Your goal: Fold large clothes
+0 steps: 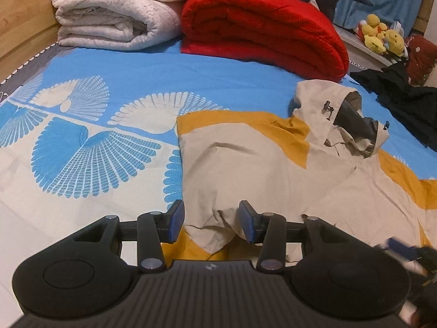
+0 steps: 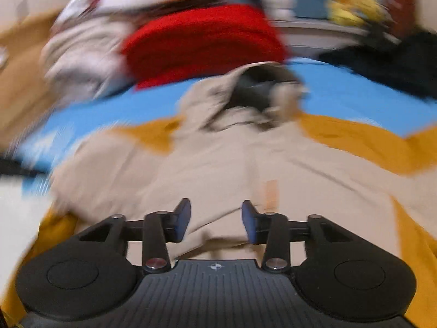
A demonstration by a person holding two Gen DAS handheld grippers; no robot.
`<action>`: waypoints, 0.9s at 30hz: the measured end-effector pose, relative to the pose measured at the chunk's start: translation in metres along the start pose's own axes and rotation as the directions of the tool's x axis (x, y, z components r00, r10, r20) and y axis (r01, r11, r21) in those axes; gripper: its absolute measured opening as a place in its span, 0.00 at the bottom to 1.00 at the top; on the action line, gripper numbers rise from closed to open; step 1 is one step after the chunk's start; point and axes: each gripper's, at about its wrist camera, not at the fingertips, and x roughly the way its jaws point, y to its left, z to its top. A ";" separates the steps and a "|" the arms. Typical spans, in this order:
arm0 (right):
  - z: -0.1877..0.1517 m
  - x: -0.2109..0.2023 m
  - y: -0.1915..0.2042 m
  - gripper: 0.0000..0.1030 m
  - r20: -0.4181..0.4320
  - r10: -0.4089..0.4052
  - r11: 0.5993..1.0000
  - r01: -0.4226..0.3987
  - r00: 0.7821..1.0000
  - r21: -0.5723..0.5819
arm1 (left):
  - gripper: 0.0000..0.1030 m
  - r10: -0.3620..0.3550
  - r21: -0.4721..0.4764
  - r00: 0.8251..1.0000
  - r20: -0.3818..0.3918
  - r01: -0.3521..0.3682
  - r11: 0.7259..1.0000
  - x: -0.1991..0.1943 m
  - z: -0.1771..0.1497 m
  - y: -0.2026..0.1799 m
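Nearest the left camera, the left gripper [image 1: 209, 222] hangs low over the near left edge of the jacket [image 1: 262, 169], its blue pads [image 1: 176, 220] spread apart with a rumpled bulge of beige fabric standing between them; nothing is clamped. Whether the pads touch the cloth cannot be told.

The jacket, beige with mustard panels, lies spread on the bed sheet [image 1: 114, 63], a blue one printed with white fans. Its hood [image 1: 341, 114] points toward the far end of the bed, with the dark lining showing. The left side appears already turned in, giving a straight edge along the left.

The right gripper [image 2: 215, 221] is over the middle of the jacket body, jaws likewise parted and holding nothing. That view is heavily smeared, so fine detail there is unreliable.

Beyond the jacket sit a folded white blanket [image 1: 114, 13] and a folded red blanket [image 1: 259, 27], with dark clothing [image 1: 404, 101] at the right and yellow plush toys [image 1: 382, 35] on a ledge behind.

Assessment: the step in hand appears to be taking hold along the hem for the next fold. To do it well, the left pads should close on all layers at the bulge, not the top ply alone. The right should take a matching point at equal height, so the fold line runs square. Lift low and carry both together to avoid dragging the hood askew.
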 end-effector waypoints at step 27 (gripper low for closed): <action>0.007 -0.057 -0.137 0.02 0.148 -0.535 0.710 0.348 0.832 0.612 | 0.48 0.023 -0.005 1.000 -0.015 -0.023 1.000 0.014 0.000 0.016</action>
